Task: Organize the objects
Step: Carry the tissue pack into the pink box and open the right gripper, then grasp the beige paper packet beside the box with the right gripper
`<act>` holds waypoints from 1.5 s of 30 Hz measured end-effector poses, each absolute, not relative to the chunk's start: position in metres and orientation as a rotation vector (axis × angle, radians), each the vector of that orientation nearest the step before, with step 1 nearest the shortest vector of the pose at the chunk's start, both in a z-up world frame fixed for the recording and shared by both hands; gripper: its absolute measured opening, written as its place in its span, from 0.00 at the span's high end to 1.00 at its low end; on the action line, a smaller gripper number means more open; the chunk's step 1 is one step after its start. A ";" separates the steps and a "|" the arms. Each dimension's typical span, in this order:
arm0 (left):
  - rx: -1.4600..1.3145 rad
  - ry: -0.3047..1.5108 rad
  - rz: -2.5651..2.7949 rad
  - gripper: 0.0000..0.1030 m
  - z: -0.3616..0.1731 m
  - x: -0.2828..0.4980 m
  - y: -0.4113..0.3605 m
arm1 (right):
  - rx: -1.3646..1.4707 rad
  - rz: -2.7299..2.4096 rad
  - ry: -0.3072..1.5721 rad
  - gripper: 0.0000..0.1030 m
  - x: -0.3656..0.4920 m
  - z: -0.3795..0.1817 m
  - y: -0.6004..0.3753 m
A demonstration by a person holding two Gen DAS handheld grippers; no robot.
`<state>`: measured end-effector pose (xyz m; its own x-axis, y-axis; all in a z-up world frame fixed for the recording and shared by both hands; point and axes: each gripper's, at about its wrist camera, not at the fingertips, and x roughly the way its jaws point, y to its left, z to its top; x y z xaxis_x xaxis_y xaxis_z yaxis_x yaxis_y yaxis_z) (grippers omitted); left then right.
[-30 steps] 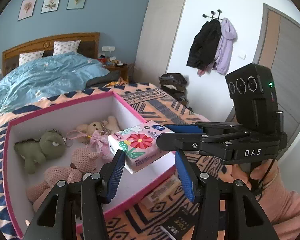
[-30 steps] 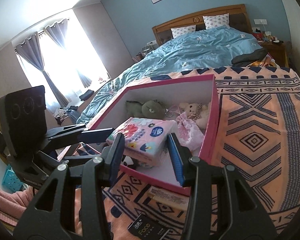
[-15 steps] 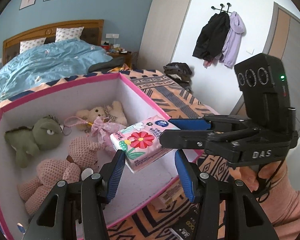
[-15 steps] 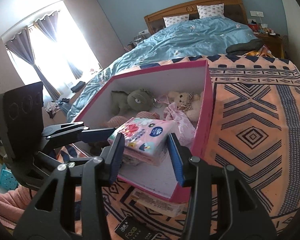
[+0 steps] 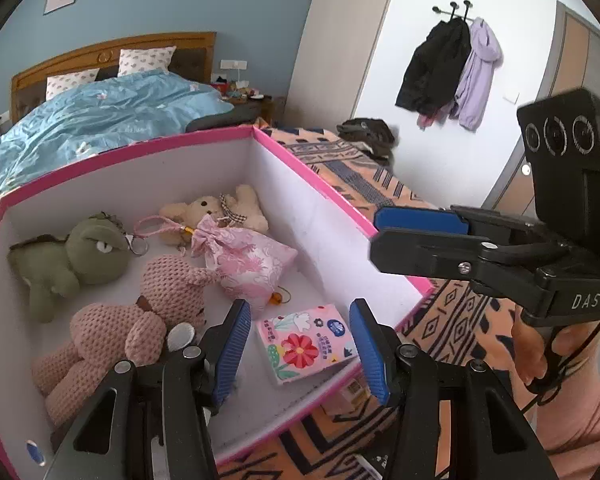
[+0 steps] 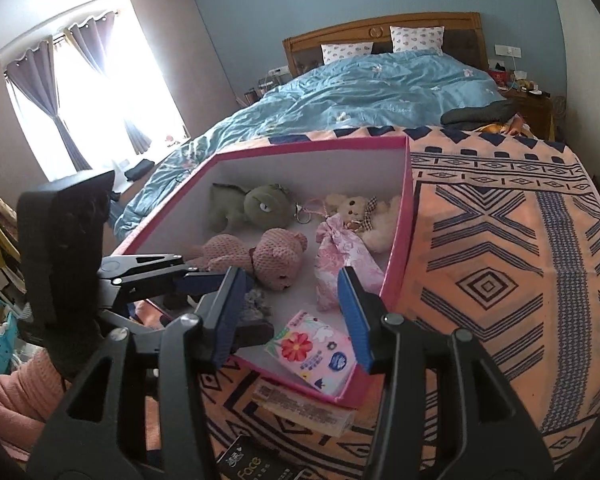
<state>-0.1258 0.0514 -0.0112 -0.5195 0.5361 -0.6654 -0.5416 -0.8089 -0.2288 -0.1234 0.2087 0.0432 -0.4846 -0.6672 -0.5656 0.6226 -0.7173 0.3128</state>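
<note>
- Lying now flat on the floor of the pink box [image 5: 312, 184], near its front corner, the tissue pack [image 5: 306, 342] is no longer carried.
- Left claw [image 5: 296, 346] hovers spread above the pack, not touching it.
- Right claw [image 6: 296, 312] has just been opening; nothing is between its pads, so this item looks stored.

Box [image 5: 332, 184] open-topped, toys [image 5: 112, 332] crowding floor

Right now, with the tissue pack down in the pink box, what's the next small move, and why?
Probably lift the right gripper up and back out of the pink box. Its jaws have just been opening, stand apart and touch nothing, and the tissue pack lies on the box floor. A flat packet outside the near wall could come next.
</note>
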 end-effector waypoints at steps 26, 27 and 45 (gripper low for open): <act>-0.960 -0.048 2.225 0.47 -0.027 -0.043 0.052 | 0.982 -2.146 -0.206 0.48 -0.073 -0.006 0.249; -0.979 -0.053 2.222 0.47 -0.033 -0.046 0.054 | 0.995 -2.145 -0.217 0.48 -0.075 -0.010 0.250; -1.095 -0.121 2.167 0.50 -0.063 -0.065 0.074 | 1.095 -2.101 -0.268 0.52 -0.091 -0.038 0.243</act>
